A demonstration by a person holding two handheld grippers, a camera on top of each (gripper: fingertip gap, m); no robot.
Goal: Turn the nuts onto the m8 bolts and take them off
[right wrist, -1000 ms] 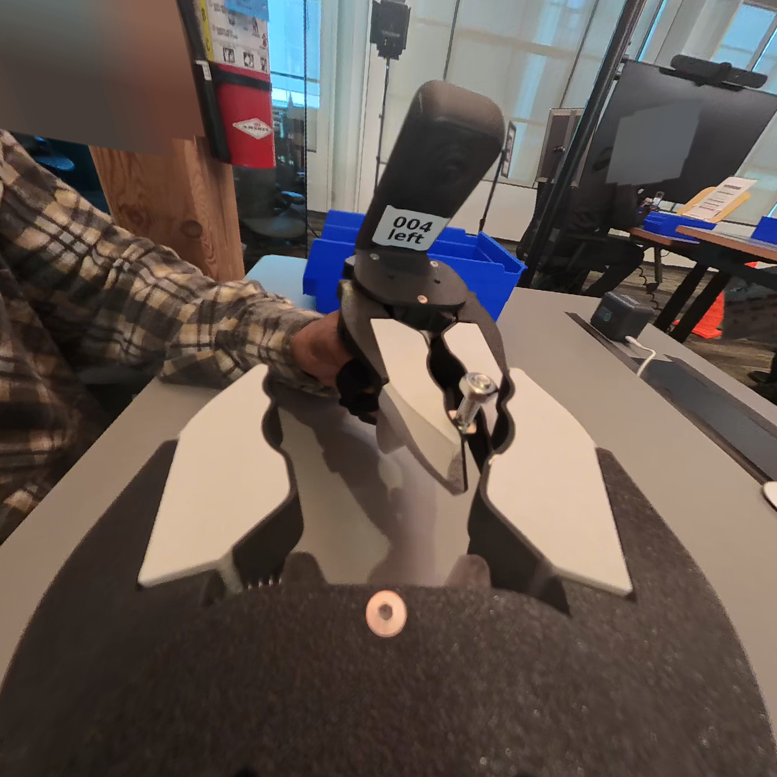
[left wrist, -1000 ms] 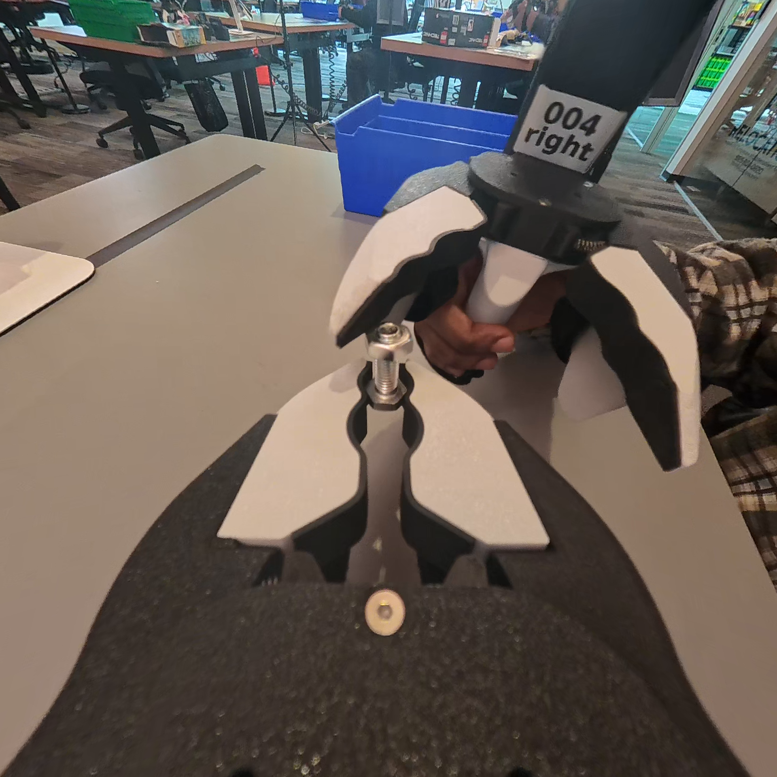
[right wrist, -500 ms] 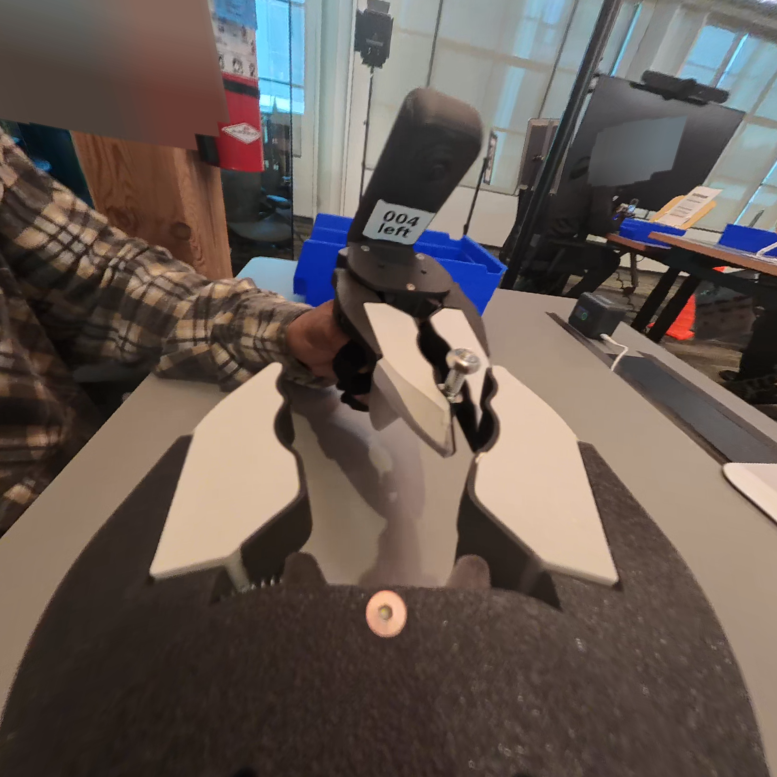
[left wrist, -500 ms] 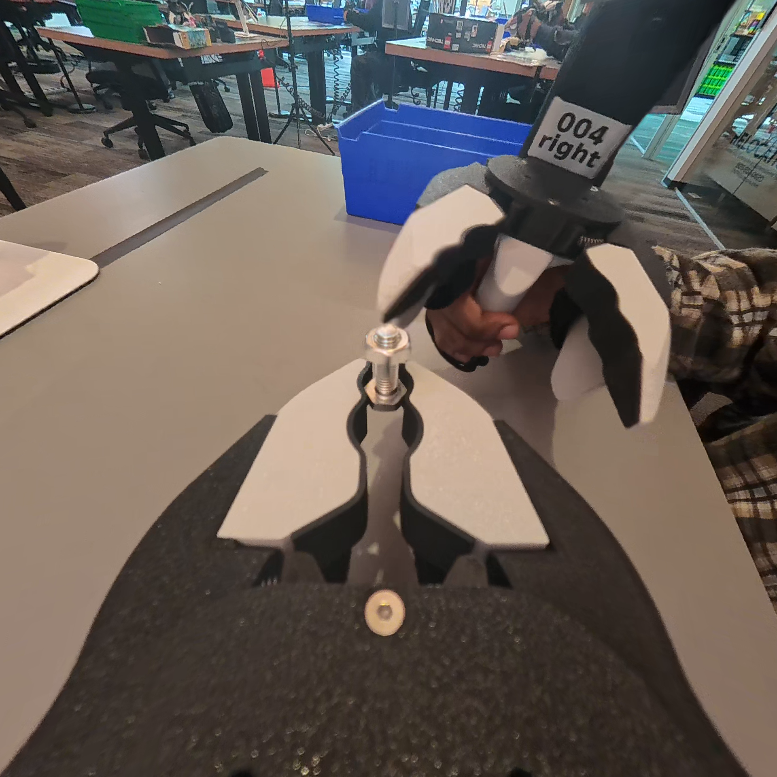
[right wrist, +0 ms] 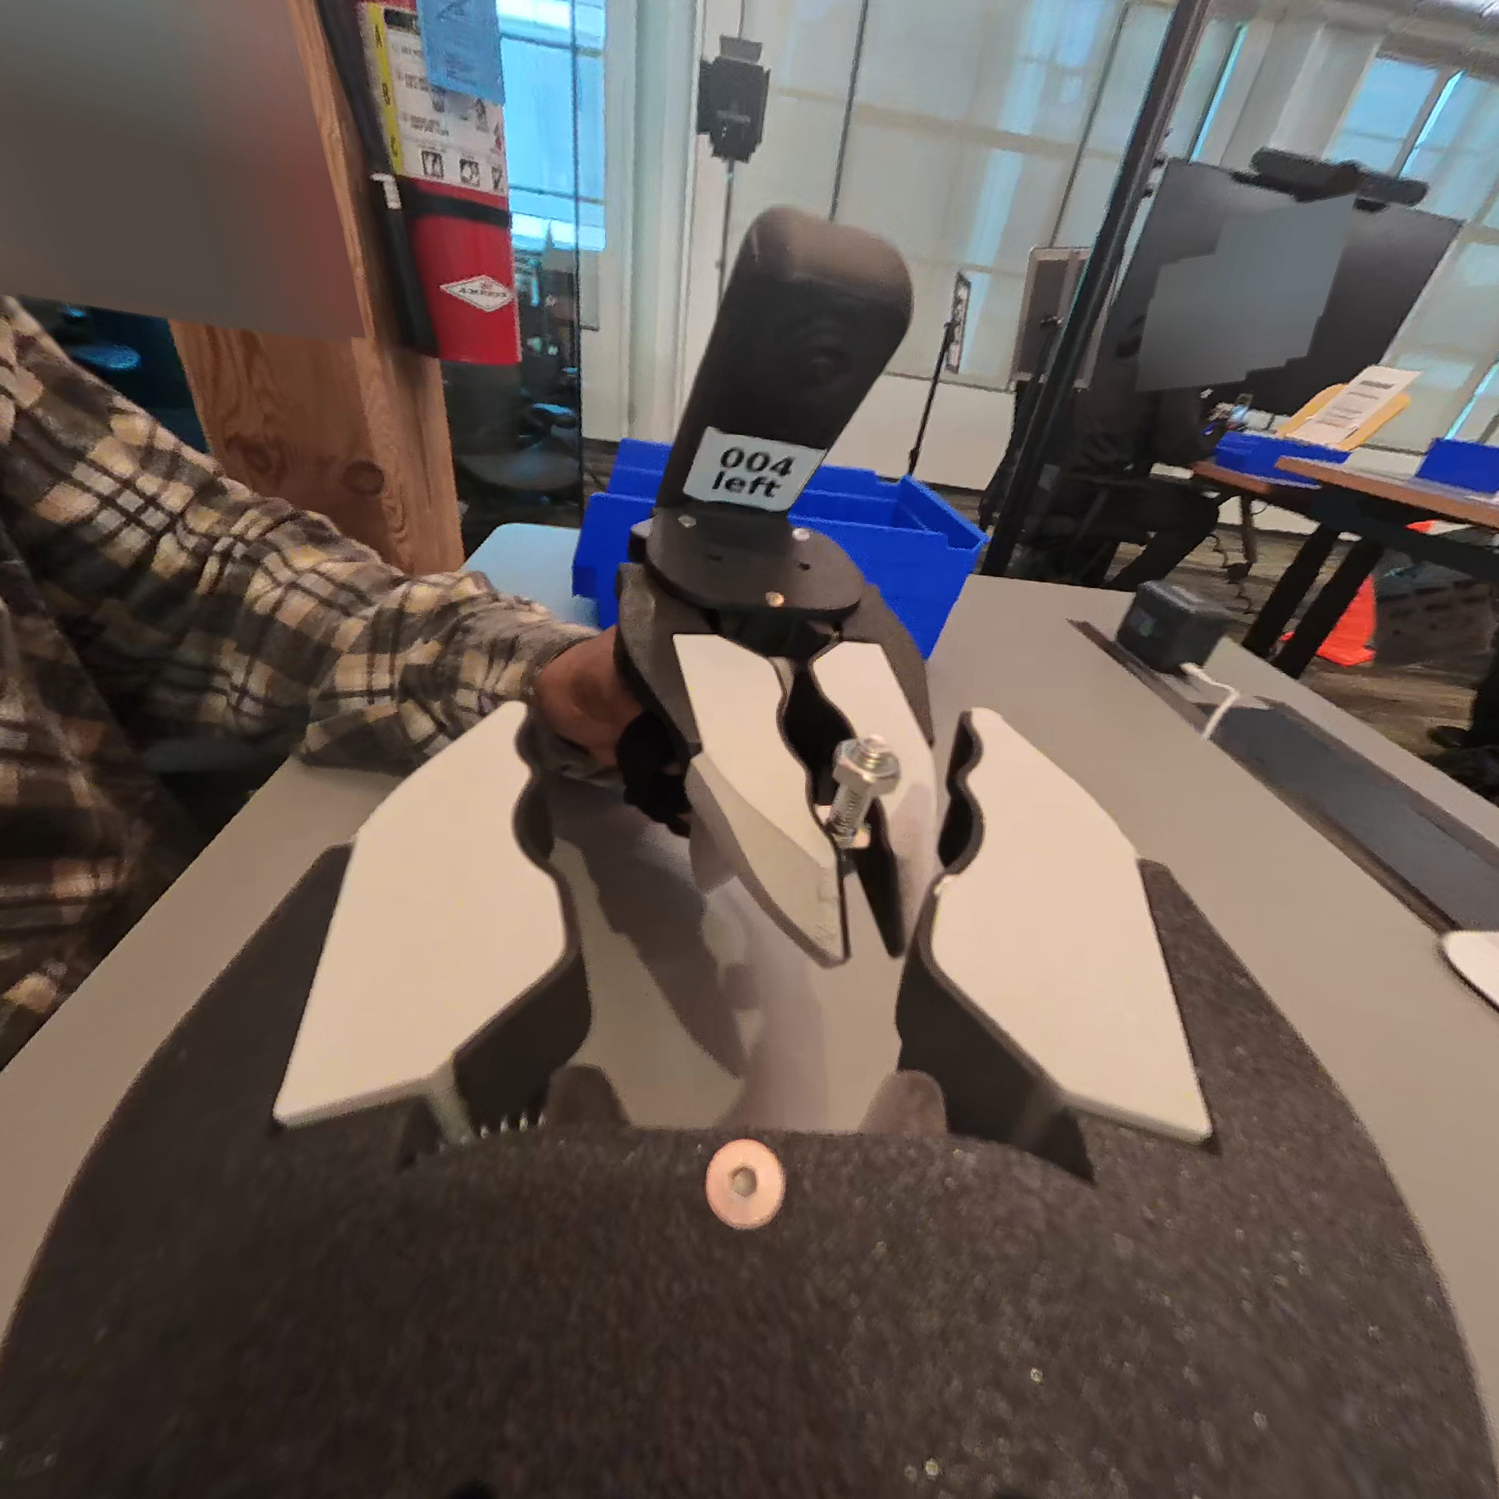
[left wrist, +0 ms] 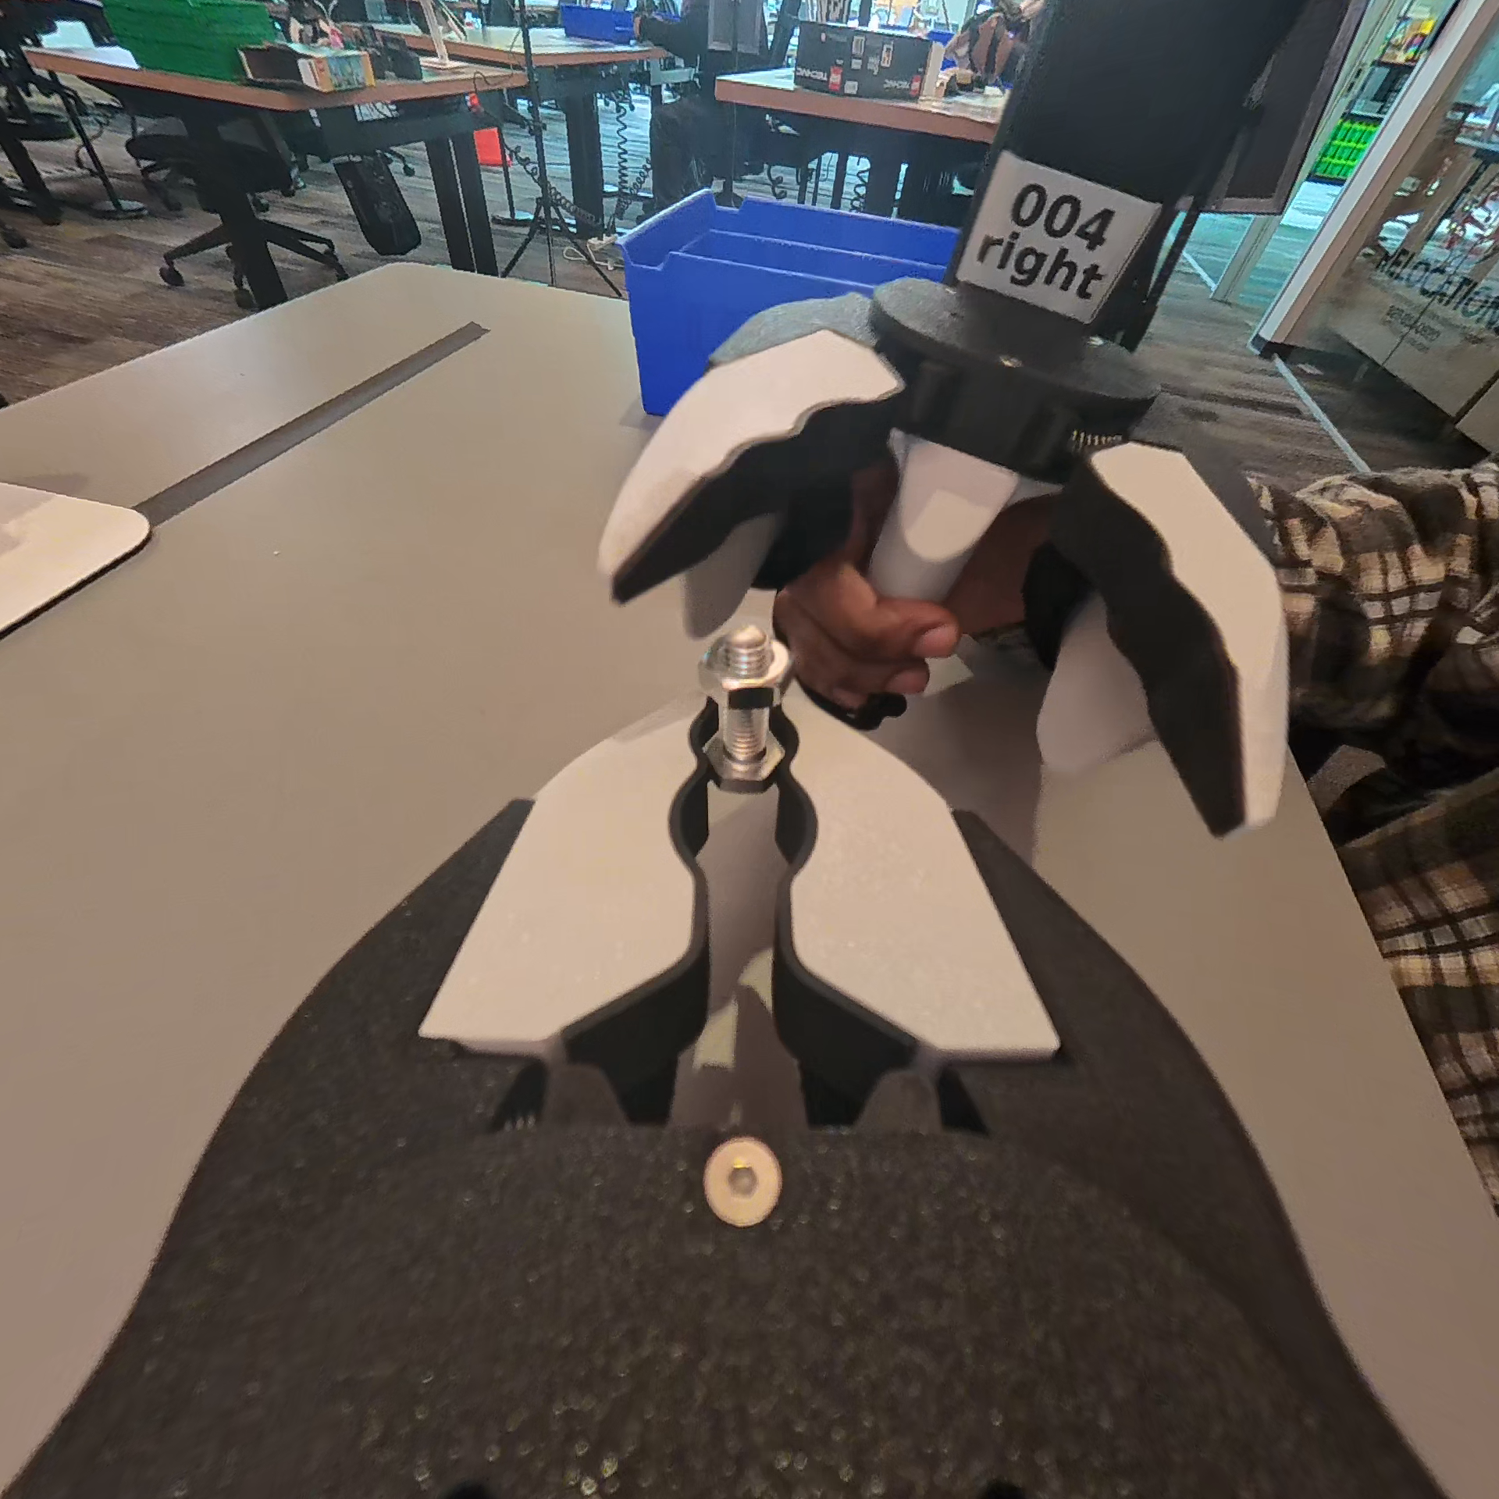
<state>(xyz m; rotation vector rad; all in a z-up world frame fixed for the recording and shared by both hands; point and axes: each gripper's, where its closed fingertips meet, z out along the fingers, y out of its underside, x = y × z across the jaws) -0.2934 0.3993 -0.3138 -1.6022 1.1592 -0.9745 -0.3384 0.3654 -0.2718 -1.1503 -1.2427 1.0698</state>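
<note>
A silver M8 bolt (left wrist: pixel 742 726) stands upright, its hex head clamped between the tips of my left gripper (left wrist: pixel 742 734), which is shut on it. A silver nut (left wrist: pixel 745 669) sits near the top of its thread. My right gripper (left wrist: pixel 917 706) hangs open just beyond and to the right of the bolt, one fingertip above the nut, touching nothing. In the right wrist view my right gripper (right wrist: pixel 746 730) is open and empty. There the bolt (right wrist: pixel 850 811) and nut (right wrist: pixel 866 766) show between its fingers, nearer the right one, held by the left gripper (right wrist: pixel 848 860).
The grey table (left wrist: pixel 324 649) carries a blue bin (left wrist: pixel 779 268) at its far edge, a white pad (left wrist: pixel 49 543) at the left and a dark slot strip (left wrist: pixel 308 422). A black box with a cable (right wrist: pixel 1168 633) sits at the right. Plaid sleeves (right wrist: pixel 243 584) flank both grippers. The tips of one gripper are about 6 cm away from the tips of the other.
My right gripper drew back from the nut, then came back close over it, open throughout. The left gripper kept its hold on the bolt.
</note>
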